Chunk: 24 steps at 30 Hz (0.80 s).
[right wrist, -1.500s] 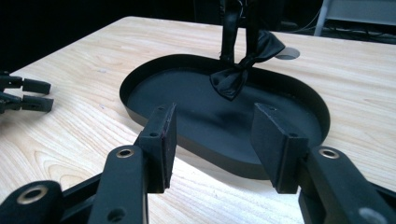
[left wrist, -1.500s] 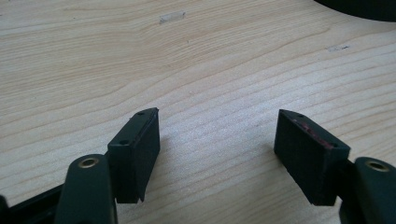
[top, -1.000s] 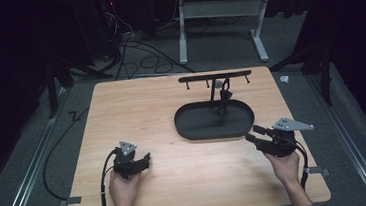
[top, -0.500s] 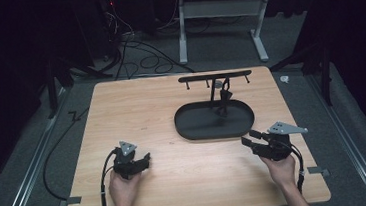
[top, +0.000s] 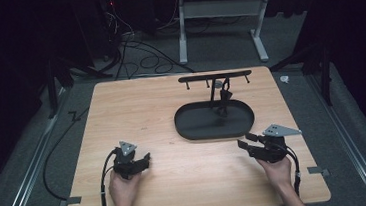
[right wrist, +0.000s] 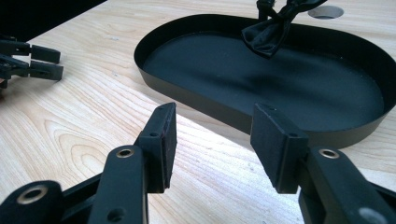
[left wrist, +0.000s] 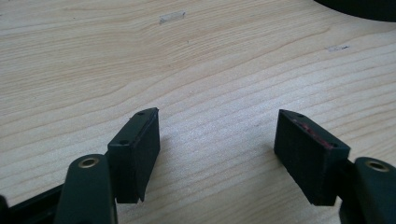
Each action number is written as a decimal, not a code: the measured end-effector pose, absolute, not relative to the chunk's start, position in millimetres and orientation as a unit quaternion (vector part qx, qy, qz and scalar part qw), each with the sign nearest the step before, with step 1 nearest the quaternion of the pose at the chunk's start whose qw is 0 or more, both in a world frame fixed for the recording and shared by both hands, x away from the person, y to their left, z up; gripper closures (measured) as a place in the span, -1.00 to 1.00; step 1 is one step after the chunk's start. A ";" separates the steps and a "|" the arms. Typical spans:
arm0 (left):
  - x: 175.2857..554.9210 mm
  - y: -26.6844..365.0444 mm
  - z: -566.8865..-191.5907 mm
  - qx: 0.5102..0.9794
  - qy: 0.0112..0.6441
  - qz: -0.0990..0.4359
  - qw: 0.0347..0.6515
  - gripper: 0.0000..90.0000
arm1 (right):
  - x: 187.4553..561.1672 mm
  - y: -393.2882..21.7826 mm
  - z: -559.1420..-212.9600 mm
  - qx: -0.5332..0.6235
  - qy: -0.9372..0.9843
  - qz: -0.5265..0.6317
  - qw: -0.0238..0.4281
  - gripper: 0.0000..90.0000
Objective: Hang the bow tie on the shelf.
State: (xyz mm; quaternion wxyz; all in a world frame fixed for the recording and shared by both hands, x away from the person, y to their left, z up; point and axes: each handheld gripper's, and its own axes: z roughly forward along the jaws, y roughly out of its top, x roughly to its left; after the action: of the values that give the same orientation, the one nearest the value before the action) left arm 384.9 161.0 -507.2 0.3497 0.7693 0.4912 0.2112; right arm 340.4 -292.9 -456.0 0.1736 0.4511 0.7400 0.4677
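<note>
Your table (top: 136,112) is pale wood grain, with a clear tape strip (left wrist: 172,17) stuck on its top. Beyond its far edge you have tangled cables (top: 136,52) on the grey floor (top: 354,133) and a white frame (top: 182,38). A white scrap (top: 284,79) lies just off its far right corner. Grey tabs (top: 73,200) mark the near corners.

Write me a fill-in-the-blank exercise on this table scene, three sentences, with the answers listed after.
1. The black oval tray lies on a table made of ____.
2. The jaws of the right gripper stand ____, with nothing between them.
3. The bow tie hangs over the ____.

Missing words: wood; open; tray
</note>
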 end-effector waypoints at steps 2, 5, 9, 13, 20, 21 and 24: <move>384.9 161.0 -507.2 0.769 0.491 0.211 0.350 -0.29 | 340.4 -292.4 -456.8 0.453 0.740 0.467 0.172 0.16; 384.9 161.0 -507.2 0.769 0.491 0.211 0.350 -0.29 | 340.7 -291.2 -458.5 0.452 0.741 0.467 0.171 0.16; 384.9 161.0 -507.2 0.769 0.491 0.211 0.350 -0.29 | 341.1 -289.4 -461.3 0.453 0.742 0.465 0.168 0.16; 384.9 161.0 -507.2 0.769 0.491 0.211 0.350 -0.29 | 341.9 -286.8 -464.1 0.453 0.743 0.464 0.163 0.16; 384.9 160.9 -507.2 0.769 0.491 0.211 0.350 -0.29 | 342.3 -284.4 -467.9 0.454 0.745 0.462 0.160 0.16; 384.9 160.9 -507.2 0.769 0.491 0.211 0.350 -0.29 | 342.3 -284.4 -467.9 0.454 0.745 0.462 0.160 0.16; 384.9 161.0 -507.2 0.769 0.491 0.211 0.350 -0.29 | 342.8 -282.8 -471.8 0.454 0.747 0.459 0.158 0.16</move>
State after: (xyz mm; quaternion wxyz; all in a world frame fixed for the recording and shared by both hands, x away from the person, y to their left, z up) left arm 384.9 161.0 -507.2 0.3497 0.7693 0.4912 0.2111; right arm 342.8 -282.8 -471.8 0.1577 0.4542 0.7471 0.4589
